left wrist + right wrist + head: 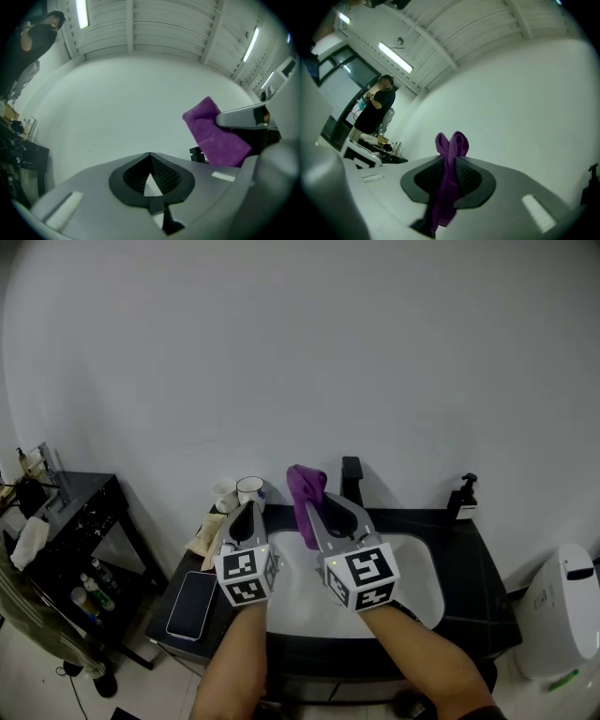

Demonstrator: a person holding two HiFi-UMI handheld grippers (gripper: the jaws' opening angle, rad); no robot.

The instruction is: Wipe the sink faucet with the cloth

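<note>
Head view: the left gripper and right gripper are held side by side over the white sink, which is set in a black counter. The purple cloth is bunched at the right gripper's tip, just left of the black faucet; contact cannot be told.

Left gripper view: the jaws are seen closed tip to tip with nothing between. The cloth is seen to the right.

Right gripper view: the jaws are clamped on the cloth, and a doubled fold is pushed out past the tips. A standing person is caught far left.
</note>
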